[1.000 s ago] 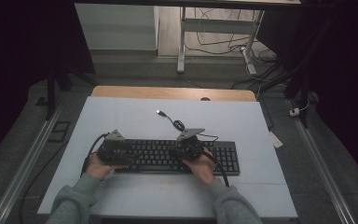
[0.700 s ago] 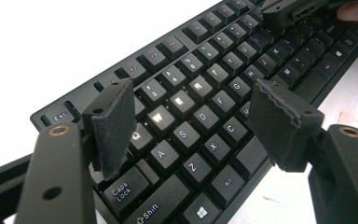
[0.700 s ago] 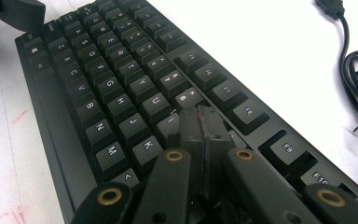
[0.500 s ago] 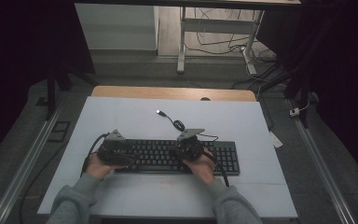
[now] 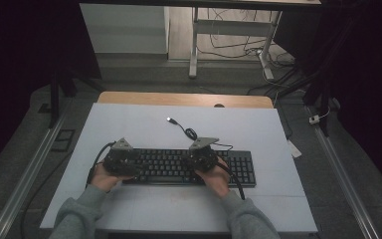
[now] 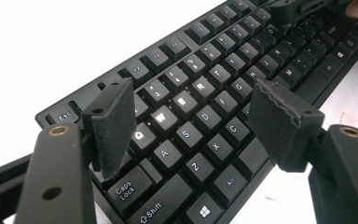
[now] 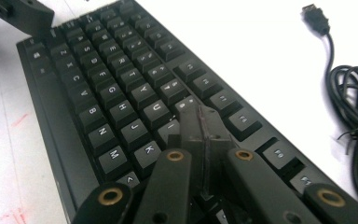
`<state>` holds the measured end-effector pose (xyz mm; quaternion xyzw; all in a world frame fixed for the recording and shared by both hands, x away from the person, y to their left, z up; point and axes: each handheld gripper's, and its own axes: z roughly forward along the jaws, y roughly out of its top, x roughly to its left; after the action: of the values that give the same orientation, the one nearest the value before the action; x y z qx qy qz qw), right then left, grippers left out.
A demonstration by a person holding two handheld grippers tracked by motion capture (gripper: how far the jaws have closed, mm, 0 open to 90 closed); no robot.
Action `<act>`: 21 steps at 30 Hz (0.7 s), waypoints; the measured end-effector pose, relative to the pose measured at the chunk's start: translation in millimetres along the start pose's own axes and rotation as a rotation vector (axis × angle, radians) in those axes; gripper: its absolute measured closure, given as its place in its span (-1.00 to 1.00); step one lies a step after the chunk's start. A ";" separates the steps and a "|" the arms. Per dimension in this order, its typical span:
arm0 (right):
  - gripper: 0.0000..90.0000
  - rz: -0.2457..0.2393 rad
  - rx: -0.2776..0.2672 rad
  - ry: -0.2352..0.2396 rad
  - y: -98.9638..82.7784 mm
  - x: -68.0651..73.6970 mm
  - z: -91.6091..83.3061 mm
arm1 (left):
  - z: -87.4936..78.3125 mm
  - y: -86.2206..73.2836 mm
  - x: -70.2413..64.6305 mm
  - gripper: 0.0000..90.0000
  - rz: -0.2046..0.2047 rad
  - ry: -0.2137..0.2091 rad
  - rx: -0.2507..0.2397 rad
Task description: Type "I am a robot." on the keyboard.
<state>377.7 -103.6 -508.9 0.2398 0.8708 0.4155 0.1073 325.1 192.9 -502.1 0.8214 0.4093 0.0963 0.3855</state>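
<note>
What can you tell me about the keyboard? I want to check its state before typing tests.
The keyboard is black plastic, full-size with a number pad, lying flat near the table's front edge. Its white-lettered keys look intact; Q, W, E and R glow brighter. The left hand-held gripper hovers open over its left end; the right hand-held gripper, shut, points at keys near I.

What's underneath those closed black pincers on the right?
Under the shut right gripper lies the black keyboard; its tips sit over keys near U, I and J. Whichever keys lie directly beneath the jaws are covered, and actual contact can't be judged.
</note>
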 end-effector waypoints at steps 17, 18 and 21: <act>1.00 0.030 -0.033 -0.004 -6.4 -5.1 -21.5 | -1.6 -0.5 1.1 -0.29 -0.001 0.004 -0.005; 1.00 0.030 -0.035 -0.005 -7.3 -5.6 -23.0 | -1.6 -0.4 1.1 -0.29 0.000 0.003 -0.004; 1.00 0.034 -0.039 -0.008 -9.8 -6.7 -27.5 | -1.6 -0.5 0.8 -0.29 0.001 0.005 -0.005</act>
<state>369.6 -130.8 -499.3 0.2540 0.8579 0.4334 0.1085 324.6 194.5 -501.4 0.8204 0.4094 0.0996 0.3865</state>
